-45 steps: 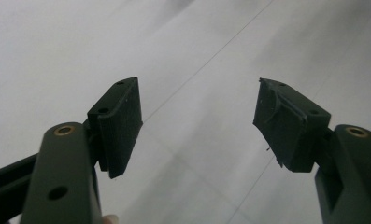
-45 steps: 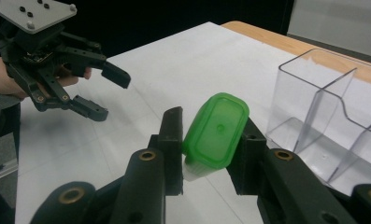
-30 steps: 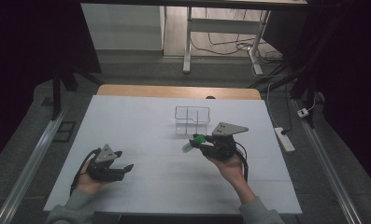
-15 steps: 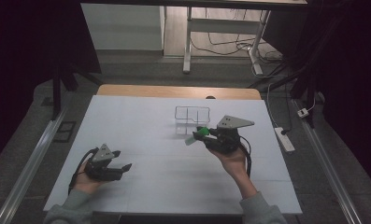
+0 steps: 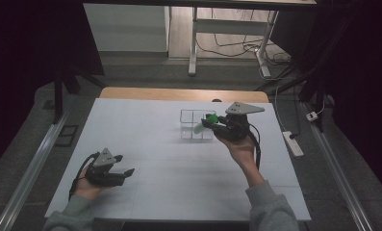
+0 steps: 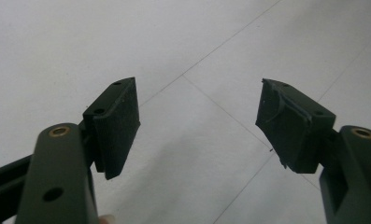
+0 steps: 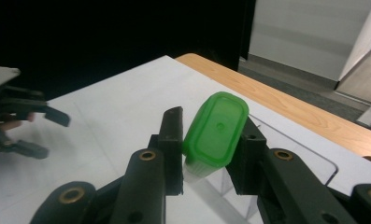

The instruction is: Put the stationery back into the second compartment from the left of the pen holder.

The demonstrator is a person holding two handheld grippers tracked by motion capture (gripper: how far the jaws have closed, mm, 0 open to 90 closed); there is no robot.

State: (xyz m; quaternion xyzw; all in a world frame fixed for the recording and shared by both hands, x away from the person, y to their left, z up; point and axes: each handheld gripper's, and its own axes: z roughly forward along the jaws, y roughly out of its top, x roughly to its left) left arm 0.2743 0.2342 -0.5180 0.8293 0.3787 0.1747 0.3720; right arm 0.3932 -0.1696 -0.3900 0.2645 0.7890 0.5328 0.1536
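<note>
Right gripper (image 5: 209, 121) carried green-capped tube (image 5: 204, 123) over clear box (image 5: 188, 131).

High view: fixed overhead, looks forward-down at whole tabletop (image 5: 169, 178). Left gripper view: close, aimed down at bare tabletop. Right gripper view: close, faces left; shares left tongs (image 7: 52, 133) with high view.

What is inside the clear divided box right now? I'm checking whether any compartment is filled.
The clear divided box looks empty where its compartments show. The right claw holds a green-capped container above its near right corner, covering part of that compartment, so its contents cannot be confirmed.
</note>
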